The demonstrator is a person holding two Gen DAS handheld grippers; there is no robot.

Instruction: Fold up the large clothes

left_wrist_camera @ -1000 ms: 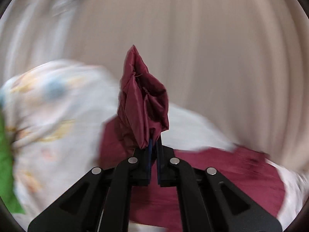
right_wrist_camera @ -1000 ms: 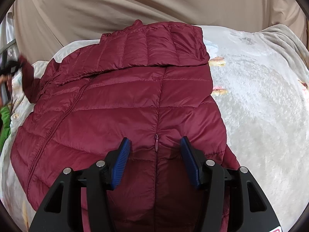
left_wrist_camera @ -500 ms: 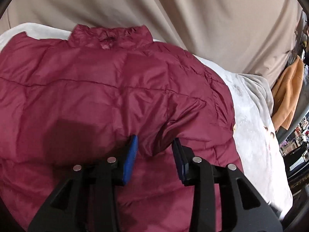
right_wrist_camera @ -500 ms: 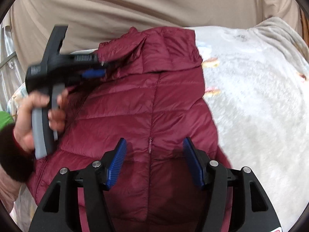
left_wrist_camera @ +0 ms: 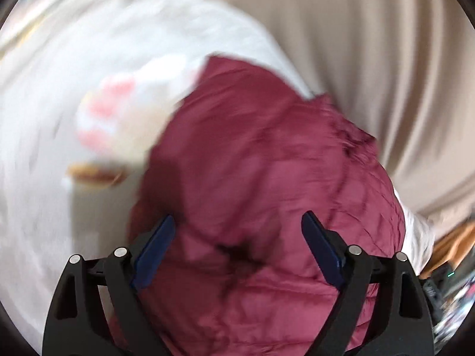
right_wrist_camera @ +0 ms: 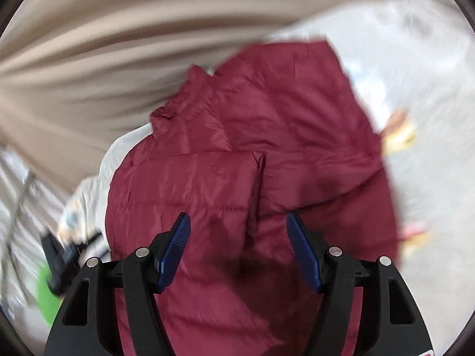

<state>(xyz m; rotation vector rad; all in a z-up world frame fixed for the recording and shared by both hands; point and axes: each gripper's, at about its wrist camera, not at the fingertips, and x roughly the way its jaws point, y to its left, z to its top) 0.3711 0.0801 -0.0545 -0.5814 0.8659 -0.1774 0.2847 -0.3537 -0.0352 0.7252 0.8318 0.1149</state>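
A: Where does the maroon quilted puffer jacket point(right_wrist_camera: 267, 154) lie?
B: Flat on the white printed blanket point(left_wrist_camera: 89, 74); its collar points towards the beige curtain point(right_wrist_camera: 89, 59), long axis running away from the cameras.
A: And each hand-held gripper?
B: Left hand-held gripper point(left_wrist_camera: 237, 243) spread wide; right hand-held gripper point(right_wrist_camera: 239, 246) likewise; both empty above the jacket.

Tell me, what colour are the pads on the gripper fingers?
Blue. The pads show best in the right wrist view, above the dark red jacket.

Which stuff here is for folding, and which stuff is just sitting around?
For folding: red puffy jacket, left tool, right tool, both open and empty.

Just around: white blanket underneath, beige curtain, green thing.
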